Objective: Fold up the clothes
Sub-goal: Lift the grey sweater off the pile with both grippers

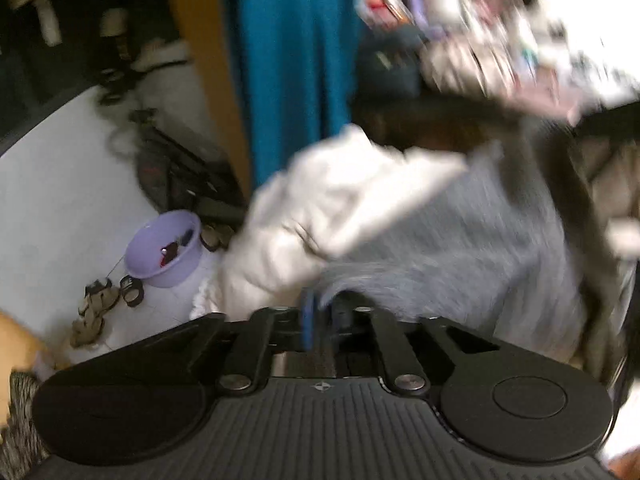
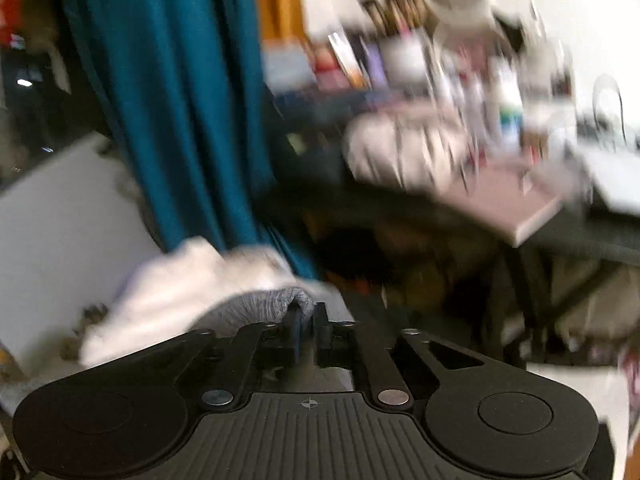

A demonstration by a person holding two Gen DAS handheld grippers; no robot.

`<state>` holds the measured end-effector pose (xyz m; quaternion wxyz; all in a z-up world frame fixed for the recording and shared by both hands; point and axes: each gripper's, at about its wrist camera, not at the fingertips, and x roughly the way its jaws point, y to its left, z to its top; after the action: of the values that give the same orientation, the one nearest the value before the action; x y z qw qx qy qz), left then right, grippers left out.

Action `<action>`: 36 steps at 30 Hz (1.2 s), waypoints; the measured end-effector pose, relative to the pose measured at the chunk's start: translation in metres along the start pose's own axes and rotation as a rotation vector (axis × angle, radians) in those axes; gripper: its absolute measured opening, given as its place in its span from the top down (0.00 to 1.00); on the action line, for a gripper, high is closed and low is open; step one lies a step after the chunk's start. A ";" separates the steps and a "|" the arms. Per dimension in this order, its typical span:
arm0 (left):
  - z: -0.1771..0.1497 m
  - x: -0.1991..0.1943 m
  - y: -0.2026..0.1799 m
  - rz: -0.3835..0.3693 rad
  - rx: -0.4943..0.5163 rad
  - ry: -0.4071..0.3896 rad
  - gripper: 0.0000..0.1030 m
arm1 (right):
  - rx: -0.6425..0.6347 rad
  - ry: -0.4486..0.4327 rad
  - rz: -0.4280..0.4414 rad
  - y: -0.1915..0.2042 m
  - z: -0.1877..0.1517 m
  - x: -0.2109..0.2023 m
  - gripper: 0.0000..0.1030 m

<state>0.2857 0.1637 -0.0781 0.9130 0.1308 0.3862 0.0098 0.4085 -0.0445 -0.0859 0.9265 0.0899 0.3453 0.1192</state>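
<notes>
1. Broadly, the room behind is smeared with motion blur: a teal curtain point(image 1: 288, 60) hangs at the back and a cluttered desk point(image 2: 532, 208) stands to the right, so any swing of cloth should keep low and away from that desk edge.
2. Next in size, the grey garment point(image 1: 460, 248) hangs in the air between both tools, with a white garment point(image 1: 320, 208) bunched against its left side; whether the white piece is a separate item or a lining, the blur will not let me say.
3. To fold well, I judge the two held points should be drawn apart until the grey cloth hangs flat, then laid down evenly rather than dropped in a heap.
4. On the floor, a lilac basin point(image 1: 164, 248) sits near the hanging hem; keep the fabric from dragging into it.
5. Smaller, the left gripper point(image 1: 320, 312) is pinched nearly closed on the grey cloth's edge.
6. Smallest, the right gripper point(image 2: 308, 320) is likewise clamped on a grey fold.
</notes>
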 end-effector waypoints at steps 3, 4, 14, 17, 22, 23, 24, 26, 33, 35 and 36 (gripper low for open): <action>-0.006 0.006 -0.019 0.031 0.142 -0.050 0.22 | 0.027 0.004 -0.053 0.001 -0.018 0.015 0.21; -0.008 0.004 -0.024 0.037 0.190 -0.076 0.21 | 0.030 -0.016 -0.042 0.001 -0.026 0.011 0.14; -0.025 -0.014 -0.063 -0.061 0.455 -0.230 0.12 | 0.059 -0.041 0.018 -0.025 -0.089 -0.063 0.01; -0.027 -0.007 -0.079 -0.084 0.493 -0.239 0.12 | -0.031 -0.041 0.045 -0.012 -0.106 -0.075 0.12; -0.031 0.009 -0.109 -0.108 0.596 -0.144 0.20 | -0.199 0.015 0.086 0.021 -0.128 -0.071 0.36; -0.031 0.010 -0.112 -0.123 0.600 -0.132 0.37 | -0.212 0.031 0.090 0.025 -0.131 -0.066 0.37; -0.030 0.010 -0.111 -0.129 0.585 -0.130 0.55 | -0.221 0.049 0.091 0.027 -0.134 -0.061 0.41; -0.021 0.010 -0.100 -0.145 0.502 -0.112 0.64 | -0.206 0.081 0.062 0.025 -0.136 -0.053 0.67; 0.011 -0.005 -0.025 -0.172 0.071 -0.114 0.90 | 0.017 0.035 -0.056 -0.028 -0.123 -0.064 0.95; 0.016 0.000 -0.002 -0.159 -0.051 -0.088 0.90 | 0.092 0.010 -0.089 -0.046 -0.118 -0.070 0.95; 0.016 0.004 -0.002 -0.164 -0.054 -0.078 0.90 | 0.129 -0.003 -0.105 -0.055 -0.115 -0.072 0.94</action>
<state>0.2996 0.1589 -0.0702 0.9283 0.0745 0.3594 -0.0596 0.2880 -0.1082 -0.1408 0.9243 0.1312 0.3551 0.0477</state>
